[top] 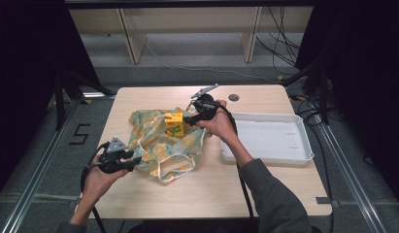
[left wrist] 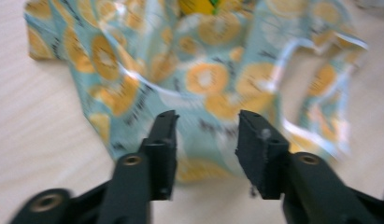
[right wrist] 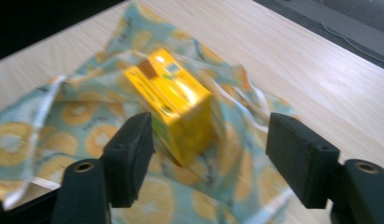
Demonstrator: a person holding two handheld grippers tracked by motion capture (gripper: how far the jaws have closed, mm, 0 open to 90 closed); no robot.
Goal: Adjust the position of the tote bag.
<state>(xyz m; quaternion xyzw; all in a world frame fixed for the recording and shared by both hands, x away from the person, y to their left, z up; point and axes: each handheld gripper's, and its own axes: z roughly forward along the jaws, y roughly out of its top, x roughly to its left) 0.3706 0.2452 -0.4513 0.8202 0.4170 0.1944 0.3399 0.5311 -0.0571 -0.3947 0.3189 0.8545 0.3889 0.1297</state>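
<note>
Yellow carton (right wrist: pixel 173 105) tilted on patterned bag (top: pixel 158 143) mid-table, just left of right gripper (top: pixel 191 119), jaws apart and empty, carton's long axis across them; left gripper (left wrist: pixel 206 140) half-open, empty, at bag's near-left edge

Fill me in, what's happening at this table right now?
A person works two hand-held grippers over a patterned bag lying crumpled on the table. A yellow carton sits on the bag. The right gripper stands open with the carton just ahead of its jaws, not clamped. The left gripper stands open at the bag's near edge, gripping nothing. A white tray waits to the right.
</note>
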